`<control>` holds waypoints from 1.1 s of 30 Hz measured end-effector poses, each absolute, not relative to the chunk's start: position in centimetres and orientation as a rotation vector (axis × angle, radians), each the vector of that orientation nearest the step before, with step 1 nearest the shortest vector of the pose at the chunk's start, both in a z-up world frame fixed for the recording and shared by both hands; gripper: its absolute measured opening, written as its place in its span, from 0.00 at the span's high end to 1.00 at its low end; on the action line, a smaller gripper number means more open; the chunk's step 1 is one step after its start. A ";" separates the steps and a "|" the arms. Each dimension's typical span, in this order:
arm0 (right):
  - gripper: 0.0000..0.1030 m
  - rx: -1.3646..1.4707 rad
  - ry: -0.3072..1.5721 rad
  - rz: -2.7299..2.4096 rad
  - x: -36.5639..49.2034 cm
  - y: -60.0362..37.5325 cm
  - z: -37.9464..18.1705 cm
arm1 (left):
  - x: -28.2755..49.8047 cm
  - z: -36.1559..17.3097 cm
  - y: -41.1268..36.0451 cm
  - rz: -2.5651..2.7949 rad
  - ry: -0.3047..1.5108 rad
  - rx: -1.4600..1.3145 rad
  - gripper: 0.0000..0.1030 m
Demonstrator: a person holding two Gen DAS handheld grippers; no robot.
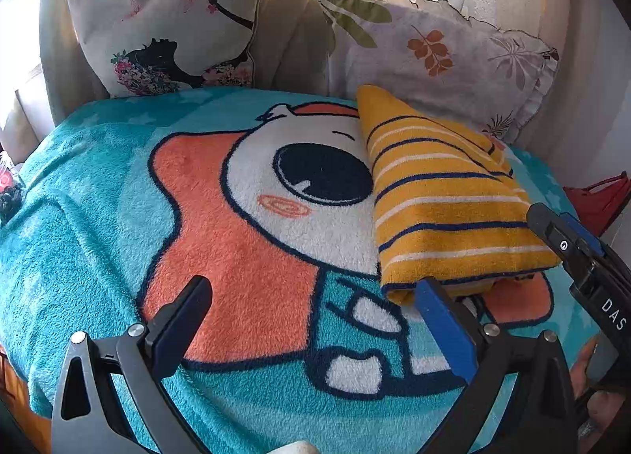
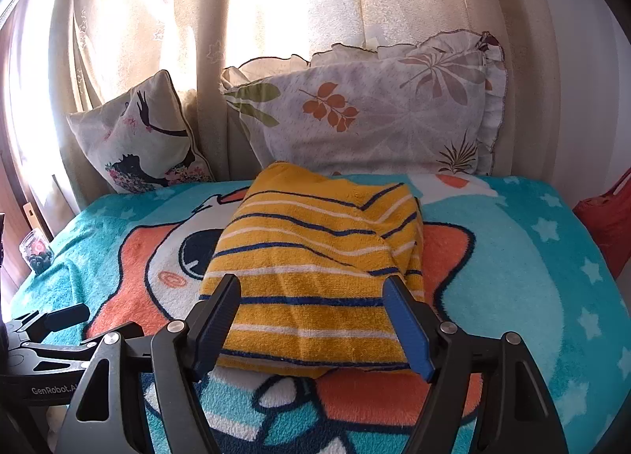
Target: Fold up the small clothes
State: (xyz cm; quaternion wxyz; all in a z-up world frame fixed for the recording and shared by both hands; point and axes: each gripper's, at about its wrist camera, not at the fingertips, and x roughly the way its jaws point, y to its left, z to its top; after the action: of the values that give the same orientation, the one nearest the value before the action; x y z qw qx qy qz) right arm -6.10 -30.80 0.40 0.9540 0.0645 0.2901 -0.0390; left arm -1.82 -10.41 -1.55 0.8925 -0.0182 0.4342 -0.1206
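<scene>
A yellow garment (image 2: 311,256) with navy and white stripes lies folded into a compact bundle on the teal cartoon blanket (image 2: 532,276). My right gripper (image 2: 311,290) hovers open just over the bundle's near edge, with its fingers spread about as wide as the fold and not pressing on it. In the left wrist view the same garment (image 1: 445,197) lies to the right, and my left gripper (image 1: 313,292) stands open over bare blanket (image 1: 98,197), its right fingertip (image 1: 434,296) beside the bundle's near left corner. Part of the right gripper (image 1: 564,241) shows at the bundle's right corner.
Two pillows lean on the curtain at the back: a silhouette-print one (image 2: 146,138) and a leaf-print one (image 2: 363,118). A small jar (image 2: 37,251) stands off the bed's left edge, and something red (image 2: 607,225) lies off its right edge.
</scene>
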 end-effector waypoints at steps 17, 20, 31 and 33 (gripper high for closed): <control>0.22 0.155 0.592 -0.077 -6.7 -31.7 0.2 | -2.0 -1.7 -11.2 -0.256 0.917 -0.030 0.00; 0.22 0.152 0.591 -0.075 -6.8 -31.6 0.2 | -2.1 -1.7 -11.3 -0.261 0.916 -0.030 0.00; 0.22 0.141 0.597 -0.074 -6.8 -31.5 0.2 | -2.0 -2.0 -11.2 -0.266 0.929 -0.041 0.00; 0.22 0.140 0.596 -0.075 -6.8 -31.5 0.2 | -2.0 -2.2 -11.2 -0.266 0.933 -0.044 0.00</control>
State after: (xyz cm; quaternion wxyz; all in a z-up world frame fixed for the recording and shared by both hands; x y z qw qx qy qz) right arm -6.78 -31.47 0.17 0.9529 0.0687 0.2932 -0.0370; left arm -1.99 -11.16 -2.17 0.8843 -0.0210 0.4486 -0.1277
